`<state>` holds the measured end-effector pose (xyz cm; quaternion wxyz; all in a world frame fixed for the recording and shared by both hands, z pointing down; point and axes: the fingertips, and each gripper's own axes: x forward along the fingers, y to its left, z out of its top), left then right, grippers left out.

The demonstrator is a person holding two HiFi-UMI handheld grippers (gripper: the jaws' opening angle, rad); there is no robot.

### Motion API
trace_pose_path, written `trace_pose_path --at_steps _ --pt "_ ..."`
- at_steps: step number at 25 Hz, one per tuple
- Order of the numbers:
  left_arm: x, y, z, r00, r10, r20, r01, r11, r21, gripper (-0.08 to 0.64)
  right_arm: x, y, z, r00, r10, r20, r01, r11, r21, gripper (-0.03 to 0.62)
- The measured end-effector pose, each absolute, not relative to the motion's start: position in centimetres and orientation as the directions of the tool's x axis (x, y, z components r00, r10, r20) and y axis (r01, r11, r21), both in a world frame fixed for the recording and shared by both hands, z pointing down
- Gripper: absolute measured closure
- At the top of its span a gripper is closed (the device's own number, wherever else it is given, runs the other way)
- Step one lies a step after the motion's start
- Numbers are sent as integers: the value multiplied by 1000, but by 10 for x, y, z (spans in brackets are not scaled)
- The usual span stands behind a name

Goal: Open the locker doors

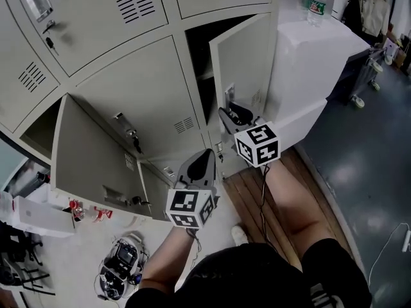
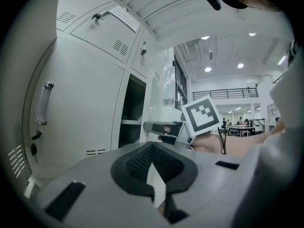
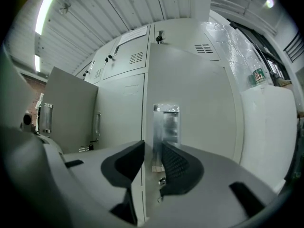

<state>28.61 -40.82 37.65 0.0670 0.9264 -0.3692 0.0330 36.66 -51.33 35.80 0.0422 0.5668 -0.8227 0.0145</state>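
At the bank of lockers [image 1: 138,92], the right gripper [image 1: 232,115] pinches the free edge of a half-open door [image 1: 245,59], evidently to swing it wider; just beside that door, the left gripper [image 1: 204,158] hangs clenched and empty, apparently spare.

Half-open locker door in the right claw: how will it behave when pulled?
The locker door looks like painted sheet metal: probably stiff and light. Already ajar, it should swing easily. Its smooth edge may let the right claw slip.
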Motion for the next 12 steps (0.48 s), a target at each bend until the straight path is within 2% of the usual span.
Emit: trace_pose_path --at_steps 12 --pt "303 -390 372 768 -632 103 -640 -763 90 561 389 -479 358 -459 -886 64 -887 461 20 478"
